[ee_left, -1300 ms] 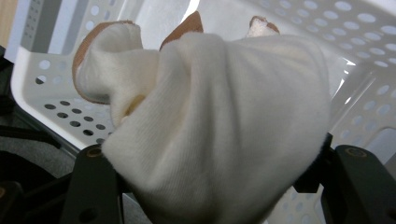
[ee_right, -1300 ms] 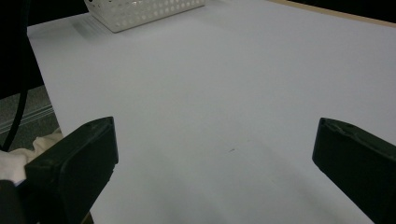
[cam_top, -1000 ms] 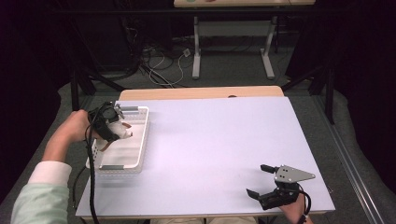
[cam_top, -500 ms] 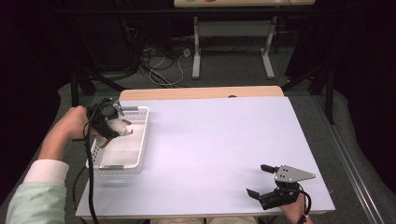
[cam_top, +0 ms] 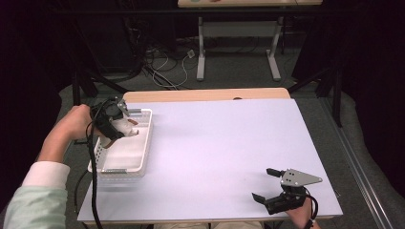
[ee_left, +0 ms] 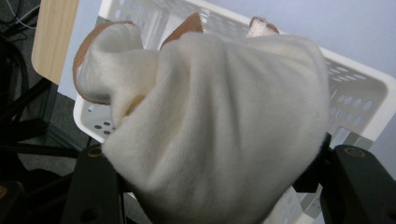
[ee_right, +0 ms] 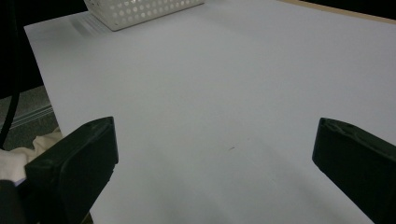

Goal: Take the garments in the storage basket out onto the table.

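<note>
My left gripper (cam_top: 118, 125) is shut on a bunched cream knitted cloth (ee_left: 219, 116) with brown patches along its top edge. It holds the cloth (cam_top: 126, 127) just above the far end of a white perforated basket (cam_top: 144, 143) at the table's left side. In the left gripper view the cloth bulges between both black jaws, and the basket (ee_left: 359, 93) lies behind it. My right gripper (cam_top: 263, 184) rests near the table's front right corner. It stands open (ee_right: 215, 149) with nothing between its jaws.
The white table top (cam_top: 224, 143) stretches bare between basket and right gripper. A wooden strip (cam_top: 205, 94) runs along its far edge. Beyond it are cables on the floor and a desk frame (cam_top: 236, 47). A black cable (cam_top: 93, 186) trails from the left gripper.
My left gripper has risen a little over the basket with the cloth still in it. The right gripper has kept still.
</note>
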`<state>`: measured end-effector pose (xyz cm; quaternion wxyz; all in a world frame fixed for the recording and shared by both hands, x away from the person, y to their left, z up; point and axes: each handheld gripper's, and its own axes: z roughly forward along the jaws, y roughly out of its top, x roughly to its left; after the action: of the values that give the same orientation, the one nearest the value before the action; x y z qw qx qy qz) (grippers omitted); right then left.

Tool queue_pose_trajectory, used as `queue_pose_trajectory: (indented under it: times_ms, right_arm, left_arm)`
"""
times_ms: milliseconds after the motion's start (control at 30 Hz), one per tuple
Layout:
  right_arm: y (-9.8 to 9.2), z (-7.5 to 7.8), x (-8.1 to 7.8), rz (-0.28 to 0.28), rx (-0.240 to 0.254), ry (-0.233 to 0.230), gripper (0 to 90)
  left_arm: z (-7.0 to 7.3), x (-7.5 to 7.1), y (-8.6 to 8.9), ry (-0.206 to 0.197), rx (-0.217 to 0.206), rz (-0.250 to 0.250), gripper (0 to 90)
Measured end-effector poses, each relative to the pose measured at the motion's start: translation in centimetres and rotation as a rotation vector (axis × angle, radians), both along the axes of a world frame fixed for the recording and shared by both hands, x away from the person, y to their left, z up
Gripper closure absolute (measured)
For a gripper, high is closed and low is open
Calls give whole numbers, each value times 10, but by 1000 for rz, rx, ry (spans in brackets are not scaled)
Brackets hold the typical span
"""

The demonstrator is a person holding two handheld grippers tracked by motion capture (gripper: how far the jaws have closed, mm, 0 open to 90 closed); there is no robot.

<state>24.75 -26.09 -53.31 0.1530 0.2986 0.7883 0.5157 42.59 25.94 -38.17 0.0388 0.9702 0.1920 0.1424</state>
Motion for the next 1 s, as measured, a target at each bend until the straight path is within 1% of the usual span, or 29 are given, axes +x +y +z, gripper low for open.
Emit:
queue_pose_trajectory:
  times_ms: [33, 533, 1000]
  right_arm:
    - [0, 0, 0, 0, 1, 1, 0]
    - [0, 0, 0, 1, 0, -1, 0]
    - [0, 0, 0, -2, 1, -1, 0]
  left_arm:
    - [3, 0, -2, 3, 6, -15, 385]
    - [11, -4, -25, -11, 16, -74, 386]
    - [17, -7, -47, -20, 40, -133, 386]
